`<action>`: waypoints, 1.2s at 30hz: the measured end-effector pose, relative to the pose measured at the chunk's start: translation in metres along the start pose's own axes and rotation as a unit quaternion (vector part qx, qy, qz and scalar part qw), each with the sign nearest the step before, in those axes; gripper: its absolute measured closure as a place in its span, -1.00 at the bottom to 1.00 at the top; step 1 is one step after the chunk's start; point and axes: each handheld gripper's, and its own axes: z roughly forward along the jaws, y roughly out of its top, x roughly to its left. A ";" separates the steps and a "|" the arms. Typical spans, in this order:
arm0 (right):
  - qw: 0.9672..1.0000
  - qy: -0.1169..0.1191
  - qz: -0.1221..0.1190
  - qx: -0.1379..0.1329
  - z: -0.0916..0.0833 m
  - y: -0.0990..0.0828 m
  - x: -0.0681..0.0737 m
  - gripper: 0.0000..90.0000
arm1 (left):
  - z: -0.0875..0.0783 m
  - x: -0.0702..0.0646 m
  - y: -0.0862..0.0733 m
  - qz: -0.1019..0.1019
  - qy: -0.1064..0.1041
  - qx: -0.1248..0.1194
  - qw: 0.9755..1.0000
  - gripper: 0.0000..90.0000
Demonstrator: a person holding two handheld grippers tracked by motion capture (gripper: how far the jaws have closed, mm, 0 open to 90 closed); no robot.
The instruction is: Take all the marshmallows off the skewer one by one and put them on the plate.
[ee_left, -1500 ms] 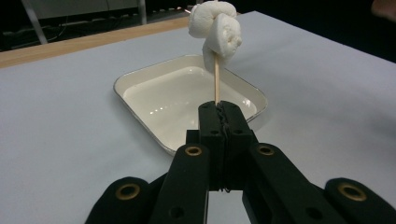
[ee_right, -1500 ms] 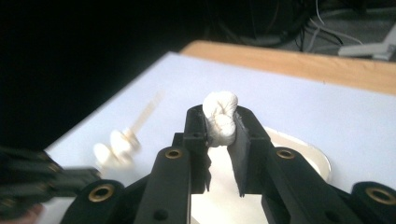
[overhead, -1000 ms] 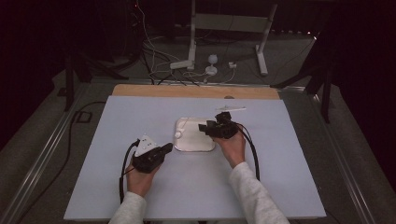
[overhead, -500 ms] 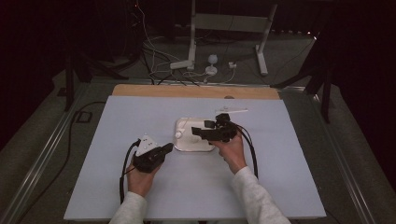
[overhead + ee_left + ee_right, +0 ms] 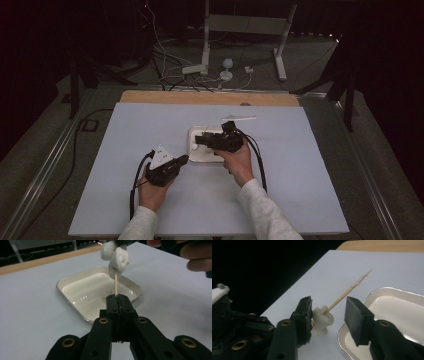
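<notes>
My left gripper (image 5: 116,301) (image 5: 185,160) is shut on the lower end of a wooden skewer (image 5: 115,283) that stands up over the white tray (image 5: 75,292). Two or three white marshmallows (image 5: 116,255) (image 5: 322,318) are threaded on the skewer. My right gripper (image 5: 328,305) (image 5: 200,140) reaches in from the right above the tray (image 5: 192,150). Its jaws have just been closing and now straddle the marshmallows. The left pad (image 5: 305,315) touches them, while the right pad (image 5: 355,317) stands clear. The skewer's bare tip (image 5: 364,275) pokes out past the jaws.
A white stick-like thing (image 5: 239,119) lies on the pale mat behind the tray. A wooden strip (image 5: 200,97) runs along the table's far edge. Cables and a stand's legs (image 5: 210,70) lie on the floor beyond.
My right gripper has shifted left over the tray toward the skewer. Its jaws widened, then narrowed around the marshmallows. The left hand has stayed put.
</notes>
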 end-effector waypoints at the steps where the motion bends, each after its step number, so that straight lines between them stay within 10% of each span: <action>1: 1.000 0.000 0.000 0.000 0.000 0.000 0.000 0.31 | 0.000 -0.001 0.000 0.003 0.000 -0.001 1.000 1.00; 10: 1.000 0.013 0.007 0.025 0.008 -0.002 0.004 0.58 | 0.001 -0.003 0.001 0.010 -0.007 -0.002 1.000 1.00; 24: 0.999 -0.023 -0.038 0.001 -0.003 0.001 0.011 0.71 | 0.000 -0.004 0.003 0.019 -0.017 -0.001 1.000 1.00; 36: 0.999 -0.025 -0.021 -0.036 -0.016 0.008 0.004 0.73 | -0.002 -0.003 0.002 0.024 -0.025 0.000 0.999 1.00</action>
